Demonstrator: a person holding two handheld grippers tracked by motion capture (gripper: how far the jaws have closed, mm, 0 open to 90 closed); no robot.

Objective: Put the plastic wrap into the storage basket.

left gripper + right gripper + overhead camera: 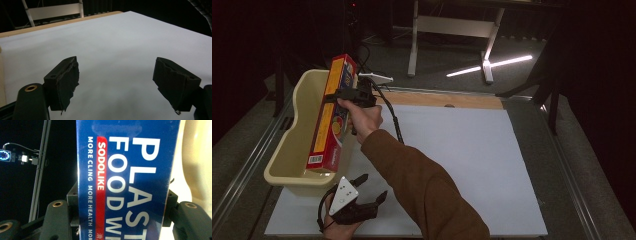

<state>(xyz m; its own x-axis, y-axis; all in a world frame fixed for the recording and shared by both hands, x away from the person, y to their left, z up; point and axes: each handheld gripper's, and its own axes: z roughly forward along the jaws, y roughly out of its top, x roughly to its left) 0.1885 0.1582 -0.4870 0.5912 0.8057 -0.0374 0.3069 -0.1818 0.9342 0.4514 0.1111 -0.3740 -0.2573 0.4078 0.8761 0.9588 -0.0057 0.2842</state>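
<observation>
A long plastic food wrap box (331,117), red and yellow on its upper sides, leans over the cream tub (286,157) with its lower end down inside the tub. My right gripper (348,95) is shut on the box near its upper part, the hand reaching in from the right. Close up in the right gripper view, the box's blue face (127,180) with white lettering is clamped between the two jaws. My left gripper (367,189) rests at the table's front edge below the tub, open, with nothing between its fingers (62,82).
A white sheet (452,160) covers the table, bare to the right of the arm. A wooden strip (447,100) runs along the far edge. Beyond stand metal table legs (414,45) and a dark floor. The tub occupies the left edge.
</observation>
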